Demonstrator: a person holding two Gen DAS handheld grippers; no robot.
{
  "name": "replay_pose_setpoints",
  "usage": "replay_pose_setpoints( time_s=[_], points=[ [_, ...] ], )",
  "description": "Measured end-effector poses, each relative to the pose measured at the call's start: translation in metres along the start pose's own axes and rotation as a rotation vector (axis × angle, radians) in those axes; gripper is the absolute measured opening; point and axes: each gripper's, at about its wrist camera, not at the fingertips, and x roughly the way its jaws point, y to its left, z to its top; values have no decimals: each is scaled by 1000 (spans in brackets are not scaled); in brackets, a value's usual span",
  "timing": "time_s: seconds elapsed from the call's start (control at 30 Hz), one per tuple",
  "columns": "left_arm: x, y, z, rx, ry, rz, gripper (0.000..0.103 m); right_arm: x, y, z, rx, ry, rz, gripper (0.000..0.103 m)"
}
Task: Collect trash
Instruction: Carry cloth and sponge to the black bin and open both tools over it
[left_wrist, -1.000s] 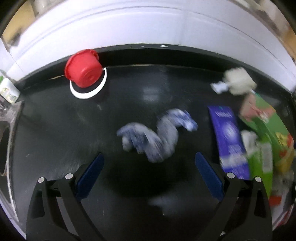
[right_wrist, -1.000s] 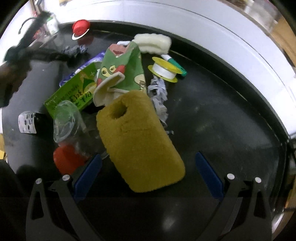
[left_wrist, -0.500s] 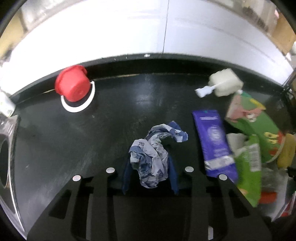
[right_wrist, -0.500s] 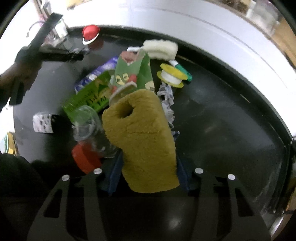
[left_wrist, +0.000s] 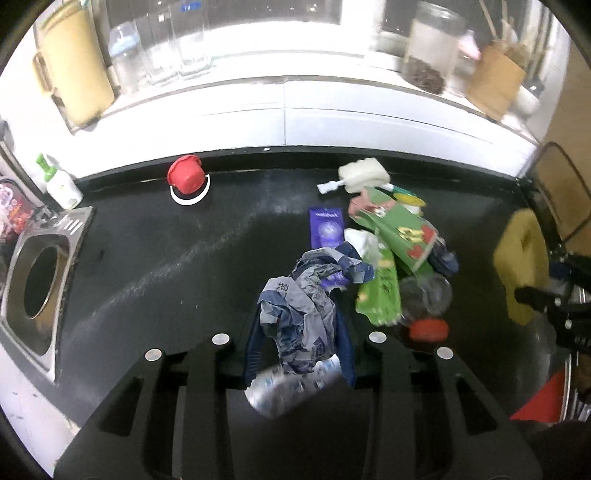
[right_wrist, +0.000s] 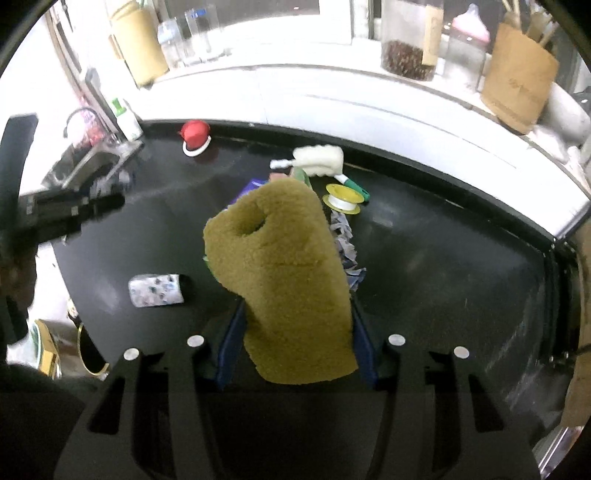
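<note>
Already the left gripper (left_wrist: 300, 343) was clamped on the crumpled blue-and-white paper wrapper (left_wrist: 303, 306), light and crushable; the right gripper (right_wrist: 295, 343) pinched the soft mustard-yellow sponge (right_wrist: 284, 273) low, above the black countertop (right_wrist: 443, 266).

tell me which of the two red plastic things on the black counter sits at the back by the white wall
The red plastic cup with the white ring under it, near the sink. The other, a flat red lid, lies at the front of the trash pile, beside the green packet.

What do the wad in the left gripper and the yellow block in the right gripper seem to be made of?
Crumpled blue-and-white wrapper: probably thin printed paper or film, matte, sharply creased.
Yellow sponge: likely foam, with a coarse, porous, dull surface and a hole through it.
</note>
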Motion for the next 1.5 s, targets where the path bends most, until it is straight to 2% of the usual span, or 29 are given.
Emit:
replay_pose_setpoints(
  time_s=[0.1,0.4,0.57,0.67,0.83,0.97,1.07,1.1,1.2,1.3,1.37,1.5],
  points=[
    [-15,-6,-9,-6,-8,7,33,-19,8,-3,-2,-33,15,51],
    [-49,-11,-33,-31,-32,36,33,-40,22,-15,-18,-39,10,52],
    [-67,4,-49,-76,-52,69,33,-46,44,-8,-68,-44,30,52],
    [-80,25,-64,-132,-66,99,33,-45,76,2,-133,-51,71,52],
    [-103,86,-111,-281,-74,198,33,-30,164,21,-286,-31,188,52],
    [-119,145,-171,-429,-56,302,34,-5,266,26,-426,22,332,52],
    [-126,199,-235,-575,-23,377,34,20,347,18,-523,87,436,52],
    [-126,211,-249,-607,-18,392,34,30,376,13,-556,112,464,52],
    [-121,263,-320,-743,1,455,34,62,458,-9,-623,197,542,52],
    [-102,304,-381,-868,15,463,34,106,540,-42,-677,303,595,53],
    [-88,325,-420,-932,12,455,34,135,584,-64,-710,356,598,53],
    [-37,363,-497,-1043,29,425,34,200,658,-107,-748,464,567,54]
  ],
)
